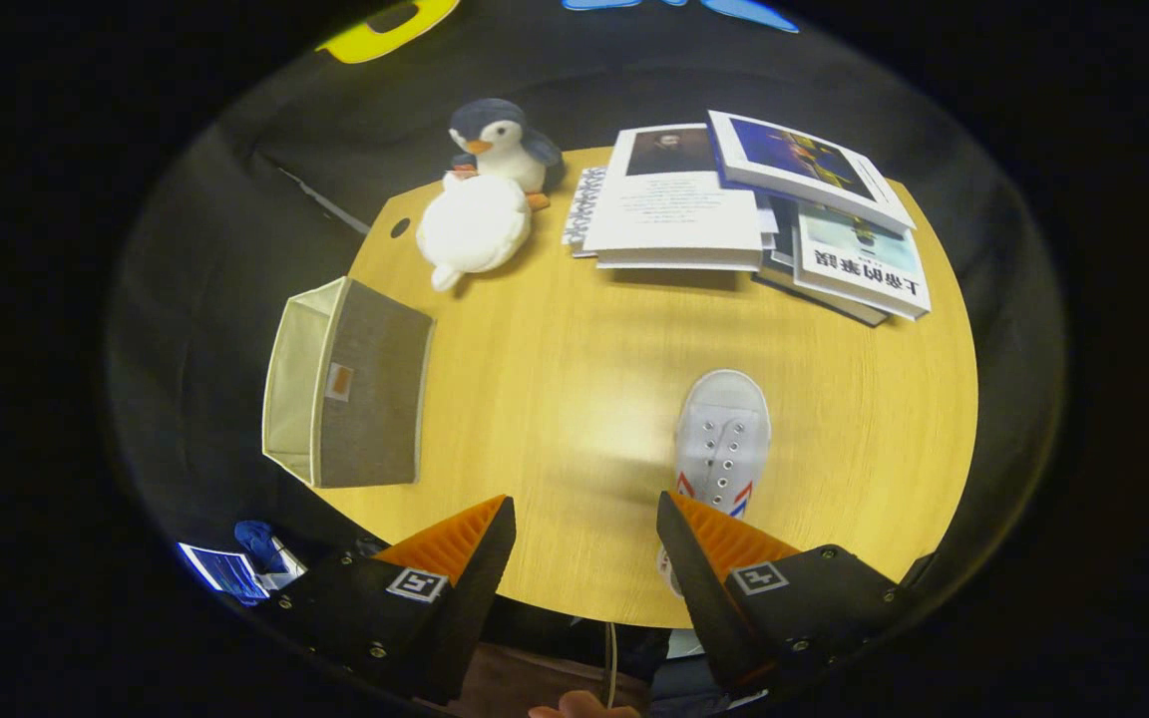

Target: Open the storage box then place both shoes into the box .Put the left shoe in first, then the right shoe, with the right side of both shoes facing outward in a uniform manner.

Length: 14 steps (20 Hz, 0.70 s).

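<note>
A white canvas shoe (722,439) with red and blue side marks lies on the round wooden table (574,399), toe pointing away, just ahead of my right finger, which covers its heel. A grey fabric storage box (350,384) with a cream lining lies on its side at the table's left edge, opening facing left. My gripper (585,522) hangs open above the table's near edge, with nothing between its fingers.
Two plush toys, a penguin (502,140) and a white one (475,227), sit at the far left of the table. A stack of books (754,209) covers the far right. A person's hand shows below the fingers.
</note>
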Motion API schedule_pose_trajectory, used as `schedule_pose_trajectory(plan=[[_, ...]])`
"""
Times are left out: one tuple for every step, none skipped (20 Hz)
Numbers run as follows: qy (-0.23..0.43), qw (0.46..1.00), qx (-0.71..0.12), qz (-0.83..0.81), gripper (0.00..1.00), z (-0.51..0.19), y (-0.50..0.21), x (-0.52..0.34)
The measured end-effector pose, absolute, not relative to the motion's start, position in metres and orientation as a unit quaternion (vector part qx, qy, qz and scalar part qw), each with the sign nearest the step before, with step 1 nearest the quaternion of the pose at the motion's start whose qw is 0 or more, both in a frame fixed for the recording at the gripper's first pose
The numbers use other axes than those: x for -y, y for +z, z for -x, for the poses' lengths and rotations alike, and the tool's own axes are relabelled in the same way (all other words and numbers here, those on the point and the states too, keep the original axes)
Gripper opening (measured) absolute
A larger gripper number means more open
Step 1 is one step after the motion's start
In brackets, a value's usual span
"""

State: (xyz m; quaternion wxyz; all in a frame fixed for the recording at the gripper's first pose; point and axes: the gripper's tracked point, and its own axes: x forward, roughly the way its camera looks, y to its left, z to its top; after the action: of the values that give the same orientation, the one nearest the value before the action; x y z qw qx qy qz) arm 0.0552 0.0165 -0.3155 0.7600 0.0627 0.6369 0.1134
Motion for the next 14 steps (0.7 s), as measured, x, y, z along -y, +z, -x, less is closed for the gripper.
schedule_pose_trajectory(plan=[[0.104,0.759,-0.639,-0.063,0.88,-0.052,-0.32,-0.004],[0.097,0.759,-0.641,-0.065,0.88,-0.05,-0.325,0.006],[0.089,0.758,-0.643,-0.066,0.88,-0.047,-0.331,0.016],[0.082,0.754,-0.648,-0.068,0.88,-0.043,-0.336,0.025],[0.076,0.752,-0.651,-0.071,0.88,-0.04,-0.341,0.033],[0.069,0.75,-0.653,-0.075,0.88,-0.039,-0.346,0.04],[0.062,0.749,-0.655,-0.077,0.88,-0.037,-0.351,0.047],[0.056,0.747,-0.658,-0.079,0.88,-0.035,-0.356,0.054],[0.052,0.745,-0.66,-0.081,0.88,-0.033,-0.361,0.059],[0.048,0.744,-0.662,-0.081,0.88,-0.032,-0.366,0.064],[0.043,0.742,-0.664,-0.078,0.88,-0.03,-0.372,0.07],[0.042,0.74,-0.667,-0.074,0.88,-0.027,-0.378,0.074],[0.044,0.74,-0.667,-0.072,0.88,-0.026,-0.383,0.076],[0.043,0.739,-0.669,-0.068,0.88,-0.025,-0.388,0.08]])
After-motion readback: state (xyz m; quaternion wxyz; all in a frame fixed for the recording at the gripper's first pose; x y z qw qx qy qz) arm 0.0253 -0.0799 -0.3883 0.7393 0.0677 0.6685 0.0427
